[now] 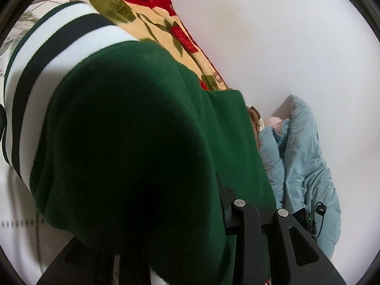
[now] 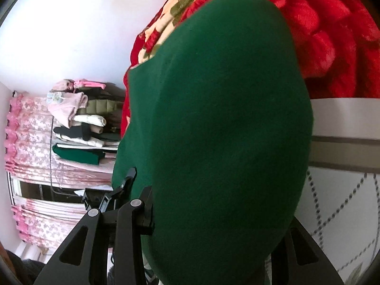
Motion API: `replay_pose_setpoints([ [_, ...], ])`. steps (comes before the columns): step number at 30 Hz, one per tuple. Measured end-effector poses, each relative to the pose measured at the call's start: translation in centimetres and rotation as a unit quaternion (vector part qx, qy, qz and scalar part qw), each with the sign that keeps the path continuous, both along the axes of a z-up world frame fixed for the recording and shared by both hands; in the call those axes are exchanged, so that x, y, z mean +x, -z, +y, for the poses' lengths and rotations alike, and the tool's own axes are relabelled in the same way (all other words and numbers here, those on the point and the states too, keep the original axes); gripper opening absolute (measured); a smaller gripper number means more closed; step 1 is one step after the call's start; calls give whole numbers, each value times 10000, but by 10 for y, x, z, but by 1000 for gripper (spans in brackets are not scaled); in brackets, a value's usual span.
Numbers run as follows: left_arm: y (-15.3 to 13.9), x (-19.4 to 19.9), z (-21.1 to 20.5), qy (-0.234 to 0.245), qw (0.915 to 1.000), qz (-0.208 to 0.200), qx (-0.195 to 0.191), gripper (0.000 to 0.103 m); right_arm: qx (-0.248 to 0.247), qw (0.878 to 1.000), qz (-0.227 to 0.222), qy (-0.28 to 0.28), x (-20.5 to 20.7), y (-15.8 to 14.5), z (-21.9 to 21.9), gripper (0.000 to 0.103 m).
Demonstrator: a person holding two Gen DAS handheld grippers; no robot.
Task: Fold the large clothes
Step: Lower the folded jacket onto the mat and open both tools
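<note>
Evidently a dark green garment is being held up close to both cameras, its fleece-like cloth filling the middle of each frame and draping over the left tongs and the right tongs. Whether either pair of tongs is apart or clamped on the cloth cannot be told, since the tips are being hidden by the fabric in both views. In the left wrist view a white band with dark stripes is being shown at the upper left of the garment, and a red-flowered blanket is lying behind it; a pale blue quilted piece is bunched at the right of the frame. In the right wrist view a stack of folded clothes is resting on pink bedding at the left. By judgement, a fold is being carried over while the garment is lifted. For the step to be done well, the two held points should be kept level and well apart so the cloth is being stretched flat, and the edge should be lowered slowly so that layers are being aligned without bunching.
</note>
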State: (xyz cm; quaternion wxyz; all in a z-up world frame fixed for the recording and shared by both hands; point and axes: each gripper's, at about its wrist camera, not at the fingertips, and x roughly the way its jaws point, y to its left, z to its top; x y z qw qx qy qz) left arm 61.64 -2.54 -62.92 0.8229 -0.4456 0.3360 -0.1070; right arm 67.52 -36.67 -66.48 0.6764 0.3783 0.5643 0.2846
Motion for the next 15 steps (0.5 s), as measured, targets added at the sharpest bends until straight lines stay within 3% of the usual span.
replay_pose_setpoints([
  [3, -3, 8, 1, 122, 9999, -3, 103, 28, 16, 10000, 4, -11, 11, 13, -2, 43],
  [5, 5, 10, -12, 144, 9997, 158, 131, 37, -23, 10000, 65, -37, 15, 20, -6, 47],
  [7, 13, 4, -16, 206, 9990, 381, 120, 42, -248, 9995, 207, -43, 15, 21, -3, 61],
  [9, 13, -6, -1, 261, 9976, 618, 162, 51, -615, 9976, 313, 8, 9, 20, -3, 73],
  [11, 12, -13, 2, 399, 9950, 866, 292, 59, -1056, 9938, 335, 115, 2, 12, 0, 77],
  [12, 10, -15, 4, 404, 9946, 891, 343, 64, -1351, 9900, 370, 167, -3, 8, 3, 85],
  [13, 6, -20, 8, 379, 9929, 983, 550, 75, -1596, 9863, 352, 214, -7, 4, 4, 90],
  [15, -3, -27, 10, 378, 9911, 958, 838, 76, -2263, 9733, 120, 374, -22, -13, 13, 93],
])
